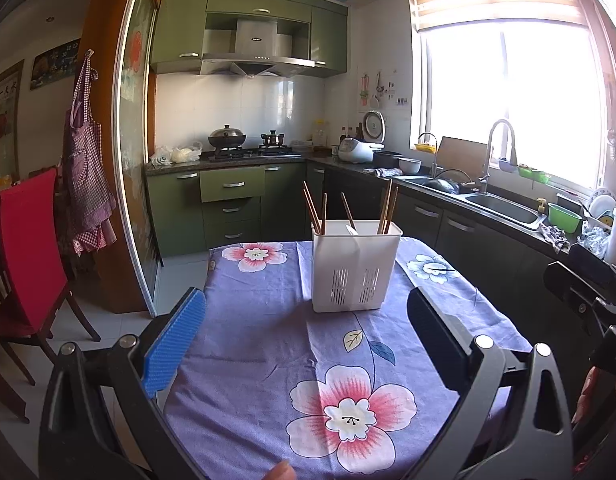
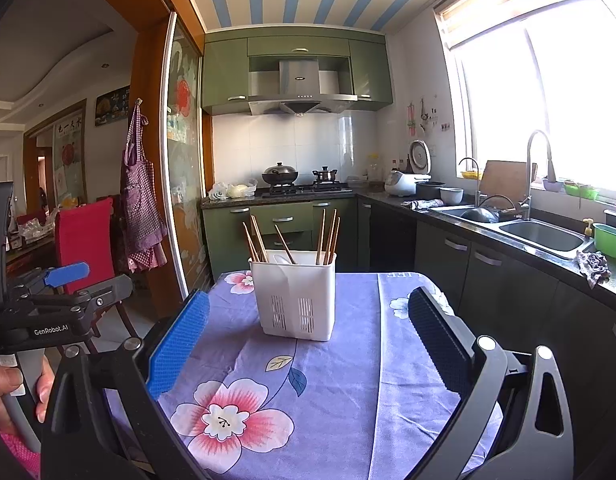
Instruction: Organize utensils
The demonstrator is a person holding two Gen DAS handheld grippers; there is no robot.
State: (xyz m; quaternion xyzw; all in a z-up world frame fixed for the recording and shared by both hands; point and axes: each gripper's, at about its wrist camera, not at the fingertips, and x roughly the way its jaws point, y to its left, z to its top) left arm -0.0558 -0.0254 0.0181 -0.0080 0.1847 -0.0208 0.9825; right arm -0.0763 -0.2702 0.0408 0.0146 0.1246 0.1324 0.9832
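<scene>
Left wrist view: the left claw (image 1: pixel 306 332) hangs released, jaws wide, above the tabletop (image 1: pixel 268 360) with its floral cloth. The white utensil holder (image 1: pixel 355 266) stands upright ahead, wooden chopsticks (image 1: pixel 315 214) leaning in its 2 compartments.

Right wrist view: the right claw (image 2: pixel 308 340) is likewise released and empty, near the holder (image 2: pixel 295 296). No loose utensils show on the cloth, so sorting looks finished or unstarted; next likely means pinching chopsticks (image 2: pixel 327 236) near their tops.

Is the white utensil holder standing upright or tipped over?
Upright: the white utensil holder sits flat on the floral tablecloth, chopsticks pointing up.
</scene>
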